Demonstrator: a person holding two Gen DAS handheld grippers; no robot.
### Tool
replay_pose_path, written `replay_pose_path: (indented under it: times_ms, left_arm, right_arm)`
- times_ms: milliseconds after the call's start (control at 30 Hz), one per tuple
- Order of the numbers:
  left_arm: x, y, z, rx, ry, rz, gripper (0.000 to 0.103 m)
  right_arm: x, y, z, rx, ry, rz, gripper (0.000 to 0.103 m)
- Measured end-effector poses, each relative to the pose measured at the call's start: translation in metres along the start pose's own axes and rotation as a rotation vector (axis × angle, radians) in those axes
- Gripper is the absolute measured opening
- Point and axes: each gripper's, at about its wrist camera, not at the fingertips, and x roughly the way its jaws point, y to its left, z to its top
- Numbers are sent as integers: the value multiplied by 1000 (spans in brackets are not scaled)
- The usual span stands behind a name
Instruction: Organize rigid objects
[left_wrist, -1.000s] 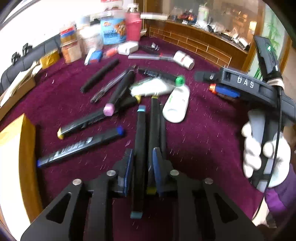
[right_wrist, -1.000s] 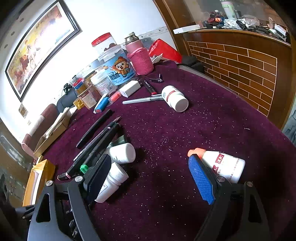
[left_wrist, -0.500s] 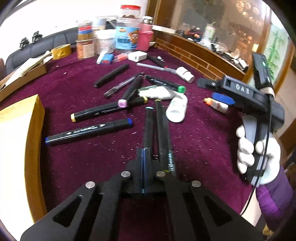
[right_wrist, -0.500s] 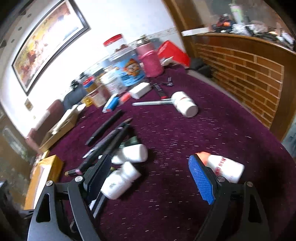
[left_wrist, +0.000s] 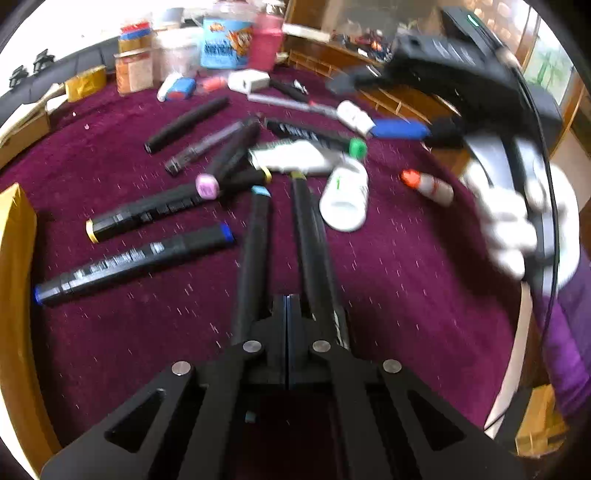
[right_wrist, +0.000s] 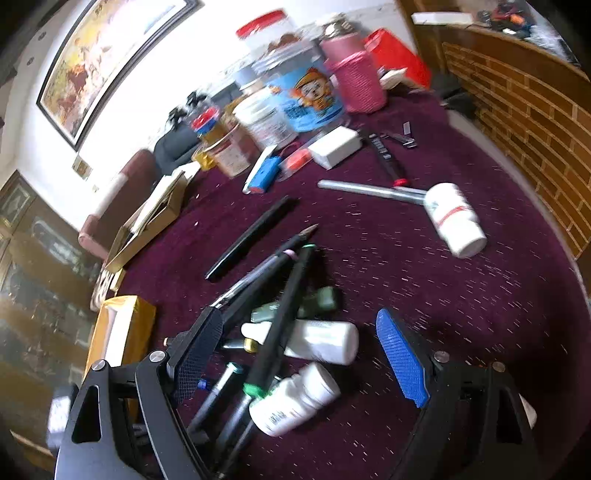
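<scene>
Several black markers lie on the purple cloth. A teal-capped marker and a second marker lie side by side just ahead of my left gripper, which is shut and empty above them. A blue-capped marker and a yellow-capped one lie to the left. My right gripper is open over a white bottle, a white tube and a green-capped marker. The right gripper also shows in the left wrist view, above the bottle.
A small orange-capped bottle lies right of the pile. Another white bottle and a silver pen lie further back. Jars and tubs stand at the back. A yellow box sits at the left edge.
My left gripper let go of the teal-capped marker, closed empty and drew back. My right gripper moved left, from beside the orange-capped bottle to over the white bottle and tube.
</scene>
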Motion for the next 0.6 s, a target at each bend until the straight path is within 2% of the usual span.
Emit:
replay_pose_path:
  times_ms: [100, 167, 200, 233, 267, 300, 333, 400, 600]
  left_arm:
    - [3, -2, 4, -23, -22, 13, 0]
    - [3, 4, 5, -61, -31, -3, 0]
    - [2, 4, 5, -75, -33, -6, 0]
    - [1, 4, 4, -82, -40, -2, 0]
    - [-1, 4, 1, -80, -47, 7, 0]
    - [-6, 4, -2, -84, -60, 11, 0]
    - [-8, 5, -3, -91, -68, 5, 0]
    - [-20, 9, -7, -112, -92, -6, 0]
    - [-54, 24, -14, -166, -160, -49, 0]
  right_arm:
    - [15, 12, 10, -41, 36, -24, 80]
    - [31, 20, 16, -47, 87, -20, 64]
    - [39, 23, 17, -44, 109, -20, 59]
    - [48, 26, 18, -47, 139, -26, 49]
    - [58, 29, 18, -60, 170, -54, 34]
    - [63, 30, 18, -66, 185, -72, 24]
    - [66, 29, 16, -66, 196, -78, 18]
    - [61, 29, 13, -62, 184, -77, 13]
    - [23, 29, 4, -37, 116, -9, 13]
